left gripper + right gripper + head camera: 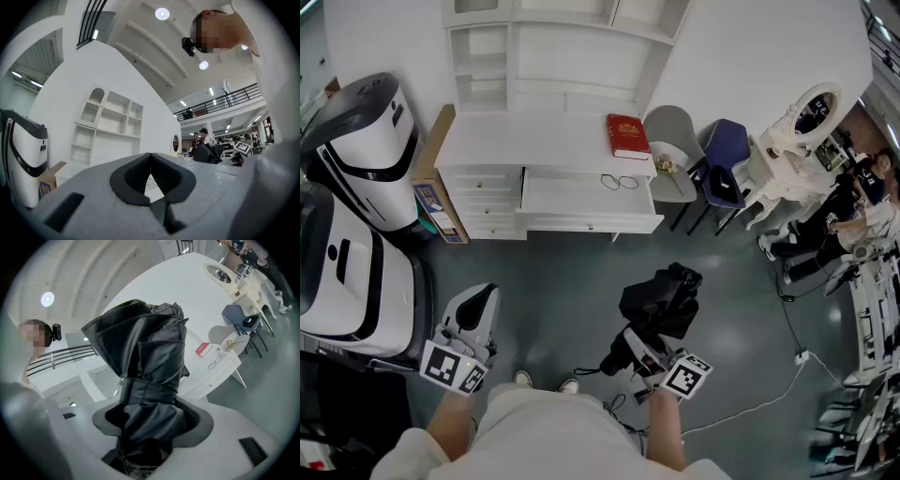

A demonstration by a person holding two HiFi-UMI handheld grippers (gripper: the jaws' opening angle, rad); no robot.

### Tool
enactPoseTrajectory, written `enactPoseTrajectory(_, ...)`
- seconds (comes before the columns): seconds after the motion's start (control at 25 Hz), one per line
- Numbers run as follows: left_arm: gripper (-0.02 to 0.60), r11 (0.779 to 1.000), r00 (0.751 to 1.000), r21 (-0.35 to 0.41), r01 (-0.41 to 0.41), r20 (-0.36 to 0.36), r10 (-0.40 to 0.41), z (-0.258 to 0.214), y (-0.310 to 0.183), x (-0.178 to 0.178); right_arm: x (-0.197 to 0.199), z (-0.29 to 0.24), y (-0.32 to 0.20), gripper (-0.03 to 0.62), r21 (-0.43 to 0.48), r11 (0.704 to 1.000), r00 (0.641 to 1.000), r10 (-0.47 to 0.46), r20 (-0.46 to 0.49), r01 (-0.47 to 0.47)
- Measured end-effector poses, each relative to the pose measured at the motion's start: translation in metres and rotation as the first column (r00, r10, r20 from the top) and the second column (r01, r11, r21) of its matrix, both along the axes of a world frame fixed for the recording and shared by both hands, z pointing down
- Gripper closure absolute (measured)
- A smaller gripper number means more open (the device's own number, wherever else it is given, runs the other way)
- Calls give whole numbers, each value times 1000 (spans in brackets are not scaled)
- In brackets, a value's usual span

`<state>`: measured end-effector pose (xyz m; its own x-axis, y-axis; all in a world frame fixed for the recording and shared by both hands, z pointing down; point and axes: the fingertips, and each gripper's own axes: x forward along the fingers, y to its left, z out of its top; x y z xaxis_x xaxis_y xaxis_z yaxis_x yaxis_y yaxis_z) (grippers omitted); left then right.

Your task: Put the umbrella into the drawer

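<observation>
A black folded umbrella (662, 298) is held over the grey floor, a short way in front of the white desk (534, 141). My right gripper (639, 345) is shut on its lower end. In the right gripper view the umbrella (145, 362) stands up out of the right gripper (150, 420) and hides the pads. The desk's wide drawer (581, 199) is pulled open, with a pair of glasses (619, 182) lying in it. My left gripper (480, 298) hangs at the lower left, well away from the desk. Seen in its own view, the left gripper (150, 164) is shut with nothing in it.
A red book (628, 136) lies on the desk top. Two white machines (356, 141) and a cardboard box (431, 187) stand at the left. At the desk's right stand a grey chair (675, 141) and a blue chair (727, 159). A white cable (769, 398) crosses the floor.
</observation>
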<state>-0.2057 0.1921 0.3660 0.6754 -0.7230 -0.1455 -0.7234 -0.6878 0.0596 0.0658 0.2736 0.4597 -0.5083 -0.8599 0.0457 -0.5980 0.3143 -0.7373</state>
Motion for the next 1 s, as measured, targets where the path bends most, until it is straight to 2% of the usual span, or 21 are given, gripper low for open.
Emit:
enactPoseTrajectory(0.52, 567, 1000, 1000, -6, 11, 7, -11, 2, 0, 8, 10, -4, -5, 333, 5, 1000, 1000, -3, -25, 3)
enactPoseTrajectory(0.76, 567, 1000, 1000, 0, 15, 8, -15, -2, 1, 18, 13, -14, -4, 329, 34, 999, 997, -22, -73, 25)
enactPoseTrajectory(1.0, 568, 999, 999, -10, 47, 19, -47, 2, 10, 24, 24, -17, -5, 329, 50, 998, 996, -38, -79, 42)
